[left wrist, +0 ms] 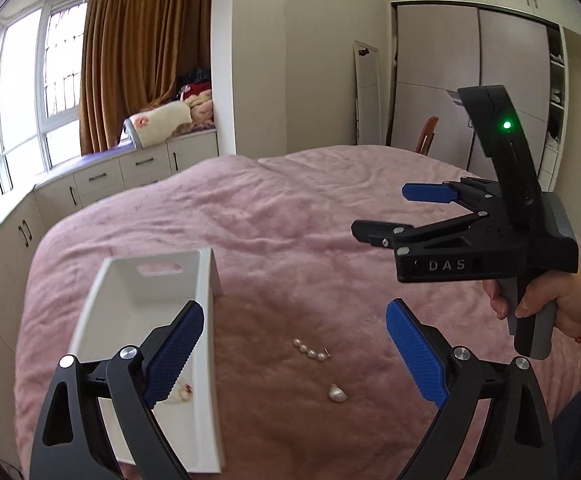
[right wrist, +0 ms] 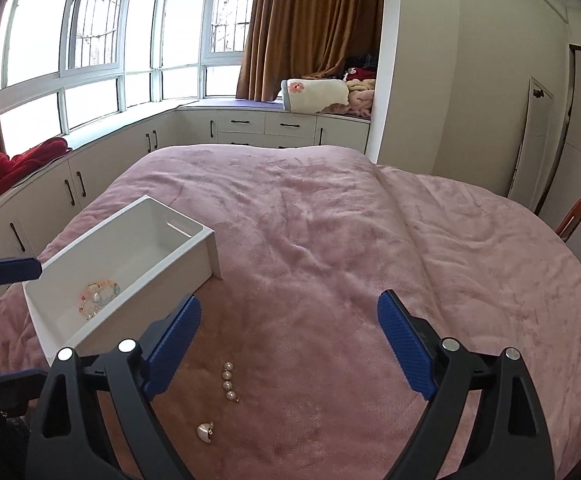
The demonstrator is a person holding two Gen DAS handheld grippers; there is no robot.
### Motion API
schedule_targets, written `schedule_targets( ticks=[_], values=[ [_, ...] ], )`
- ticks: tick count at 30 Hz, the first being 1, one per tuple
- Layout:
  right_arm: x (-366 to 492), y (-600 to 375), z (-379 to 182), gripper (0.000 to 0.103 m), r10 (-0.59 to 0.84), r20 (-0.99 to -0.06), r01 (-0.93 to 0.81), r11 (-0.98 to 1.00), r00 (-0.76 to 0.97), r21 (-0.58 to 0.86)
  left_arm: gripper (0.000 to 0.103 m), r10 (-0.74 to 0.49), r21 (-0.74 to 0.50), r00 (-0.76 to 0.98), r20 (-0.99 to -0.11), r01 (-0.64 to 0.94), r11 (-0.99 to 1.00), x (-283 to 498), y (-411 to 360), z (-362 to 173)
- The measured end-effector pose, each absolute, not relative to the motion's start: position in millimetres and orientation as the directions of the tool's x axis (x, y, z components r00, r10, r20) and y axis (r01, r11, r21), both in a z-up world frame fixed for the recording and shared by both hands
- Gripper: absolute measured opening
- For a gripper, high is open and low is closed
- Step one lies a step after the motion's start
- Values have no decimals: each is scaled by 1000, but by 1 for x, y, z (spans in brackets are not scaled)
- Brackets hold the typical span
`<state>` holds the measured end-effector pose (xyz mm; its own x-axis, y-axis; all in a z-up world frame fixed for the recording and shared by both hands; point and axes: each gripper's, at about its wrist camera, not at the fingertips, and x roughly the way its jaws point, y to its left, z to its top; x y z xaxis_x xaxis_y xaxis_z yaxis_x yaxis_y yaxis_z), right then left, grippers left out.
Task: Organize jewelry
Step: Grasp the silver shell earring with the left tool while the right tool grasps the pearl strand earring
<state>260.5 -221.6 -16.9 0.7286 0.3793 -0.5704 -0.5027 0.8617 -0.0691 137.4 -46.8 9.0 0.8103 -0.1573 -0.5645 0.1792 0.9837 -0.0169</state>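
Observation:
A white box [left wrist: 213, 360] lies on the pink bed cover, at the left in both views. Inside the box [right wrist: 208, 254] rests a round multicoloured bead piece [right wrist: 99, 296]; my left finger partly hides it in the left wrist view. On the cover beside the box lie a short row of pearls [left wrist: 310, 350] [right wrist: 228, 382] and a single pearly shell-shaped piece [left wrist: 337, 393] [right wrist: 205, 432]. My left gripper [left wrist: 295, 312] hangs open above the pearls, empty. A hand holds my right gripper [left wrist: 386, 212] [right wrist: 289, 300] open and empty, above the cover. One left pad [right wrist: 12, 271] shows at the frame edge.
The pink blanket [right wrist: 330, 220] covers a wide bed. White cabinets [right wrist: 250, 124] with a window seat run along the far side and left, with folded bedding [right wrist: 314, 96] and red cloth [right wrist: 18, 160] on top. A wardrobe [left wrist: 490, 80] and a chair [left wrist: 426, 132] stand at the right.

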Motion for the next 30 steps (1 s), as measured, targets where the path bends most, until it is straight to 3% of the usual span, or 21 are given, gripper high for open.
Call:
schedule_targets(
  ticks=[9, 17, 27, 30],
  values=[
    [280, -237, -58, 89, 405, -604, -533, 845, 687, -39, 94, -234, 6, 718, -656, 315, 949, 141, -83, -68],
    [293, -215, -120, 85, 424, -678, -618, 784, 601, -58, 94, -199, 85, 714, -671, 340, 937, 149, -99, -125],
    [283, -177, -178, 62, 478, -751, -767, 639, 455, -59, 94, -189, 79, 687, -702, 338, 938, 177, -88, -183],
    [281, -171, -190, 53, 469, -775, -791, 609, 423, -63, 85, -206, 43, 679, -704, 330, 943, 187, -82, -188]
  ],
)
